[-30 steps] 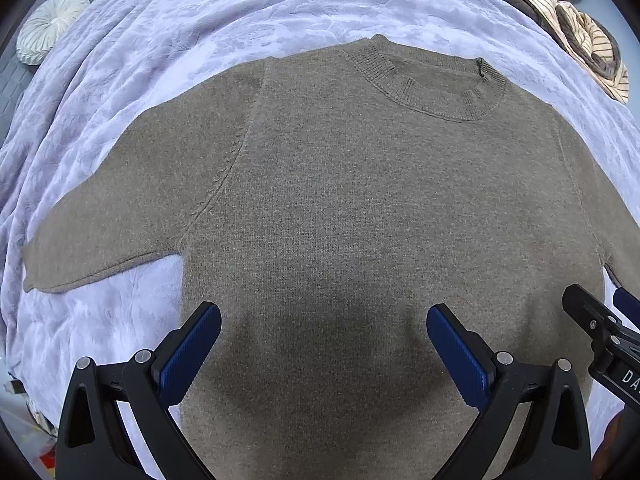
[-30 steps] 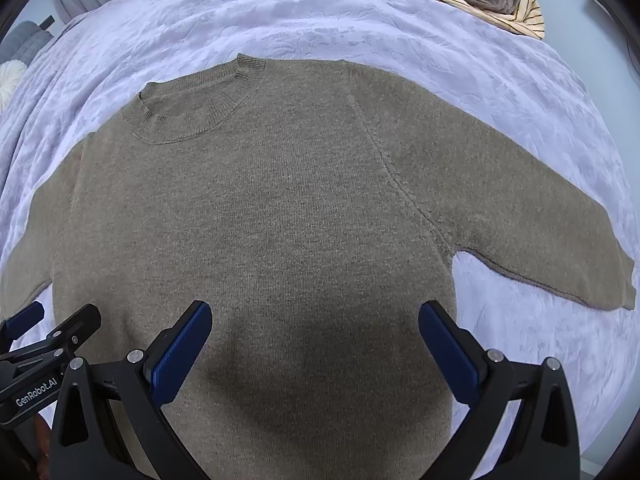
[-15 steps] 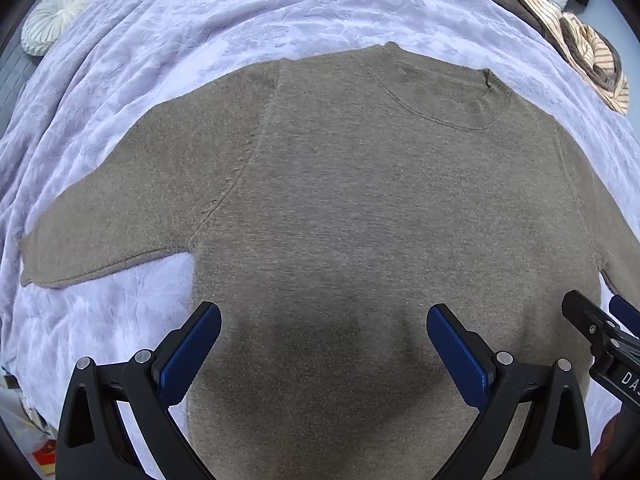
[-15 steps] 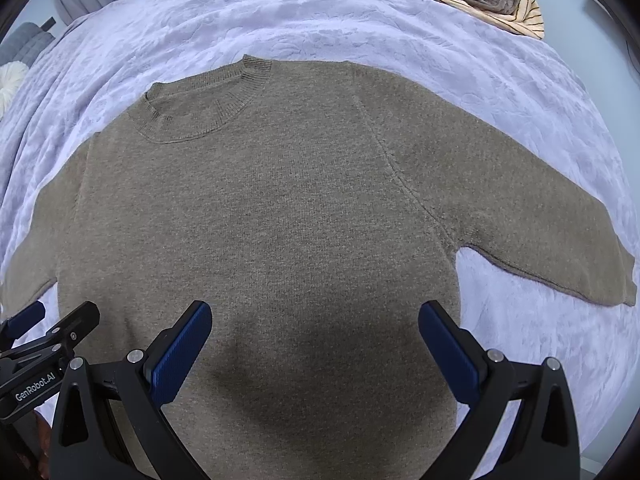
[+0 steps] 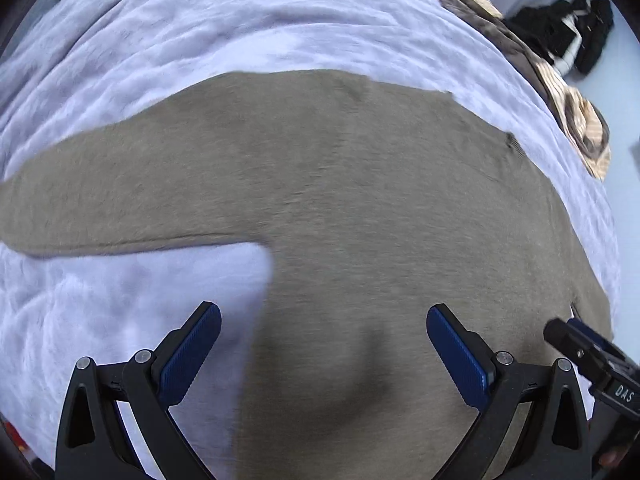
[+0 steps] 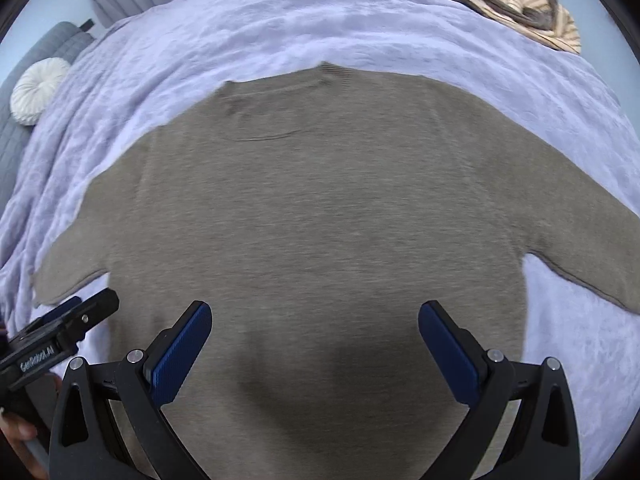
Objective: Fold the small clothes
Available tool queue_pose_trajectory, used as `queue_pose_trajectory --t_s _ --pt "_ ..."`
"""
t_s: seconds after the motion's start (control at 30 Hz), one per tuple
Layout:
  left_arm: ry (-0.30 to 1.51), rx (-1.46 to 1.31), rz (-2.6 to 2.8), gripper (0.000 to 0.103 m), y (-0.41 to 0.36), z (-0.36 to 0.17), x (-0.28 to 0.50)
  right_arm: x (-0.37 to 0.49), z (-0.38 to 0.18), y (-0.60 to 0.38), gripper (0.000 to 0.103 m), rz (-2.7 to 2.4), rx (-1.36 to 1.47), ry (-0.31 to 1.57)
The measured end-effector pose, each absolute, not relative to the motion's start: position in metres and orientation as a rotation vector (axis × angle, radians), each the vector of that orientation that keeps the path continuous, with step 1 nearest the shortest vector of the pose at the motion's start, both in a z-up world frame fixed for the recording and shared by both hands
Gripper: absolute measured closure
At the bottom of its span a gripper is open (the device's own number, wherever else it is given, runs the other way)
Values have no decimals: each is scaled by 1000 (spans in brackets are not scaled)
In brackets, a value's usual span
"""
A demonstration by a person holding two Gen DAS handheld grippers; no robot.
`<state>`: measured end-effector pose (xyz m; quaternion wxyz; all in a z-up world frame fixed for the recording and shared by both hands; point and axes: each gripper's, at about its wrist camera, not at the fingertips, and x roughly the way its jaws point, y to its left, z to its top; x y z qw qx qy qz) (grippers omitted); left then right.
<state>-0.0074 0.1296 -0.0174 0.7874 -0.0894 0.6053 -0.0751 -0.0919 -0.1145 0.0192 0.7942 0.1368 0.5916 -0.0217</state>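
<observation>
Left wrist view: the left gripper, black-framed with blue ribbed pads, stands with its jaws wide apart and nothing between them. It hangs over the lower body of the taupe knitted sweater, which lies spread flat on a pale lilac textured bedspread. One sleeve of the sweater stretches out to the left edge of the frame. The view is motion-blurred, so the knit detail is soft. At lower right the tip of the right gripper shows, with the white letters "DAS" readable on its black body. Far up at right lie a crumpled brown and cream striped garment and a black item of clothing.

Right wrist view: the right gripper is likewise spread wide and empty above the sweater's lower middle. The ribbed round neckline points away from the camera. At lower left the left gripper carries the wording "GenRobot.AI". A round white pleated cushion rests on grey quilted upholstery at far left.
</observation>
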Motion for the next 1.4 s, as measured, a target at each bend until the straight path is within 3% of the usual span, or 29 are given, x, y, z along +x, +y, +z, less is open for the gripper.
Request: queue_pose_trajectory --t_s 0.17,0.4,0.47,0.5,0.53,0.57,0.6,0.8,1.03,1.2,1.4 --pt "1261 -258 27 0 224 -31 -3 -97 9 -62 0 45 194 1364" --pt "1163 -660 214 0 352 -73 0 -102 -8 -11 0 125 111 1409" --pt "1115 -781 214 6 370 -83 1 -103 -12 -1 0 137 99 1414" --pt "1075 -815 222 16 377 -82 1 -104 -13 2 0 143 96 1419" --pt "1028 -832 221 46 380 -78 1 -105 -14 4 0 149 94 1424" --pt "1011 -830 210 64 384 -76 3 -106 -15 6 0 154 92 1429" --pt "1001 -831 188 90 386 -75 5 -108 -15 8 0 159 93 1430" --pt "855 -831 -92 91 363 -35 23 -107 -10 12 0 171 127 1365" --pt "802 -697 -515 91 239 34 57 -110 12 -19 0 131 202 1250" --pt "907 -519 -654 91 117 41 69 -112 15 -55 0 39 258 1203" --pt "1115 -235 -575 91 8 -6 60 -125 6 -121 0 -83 345 1226"
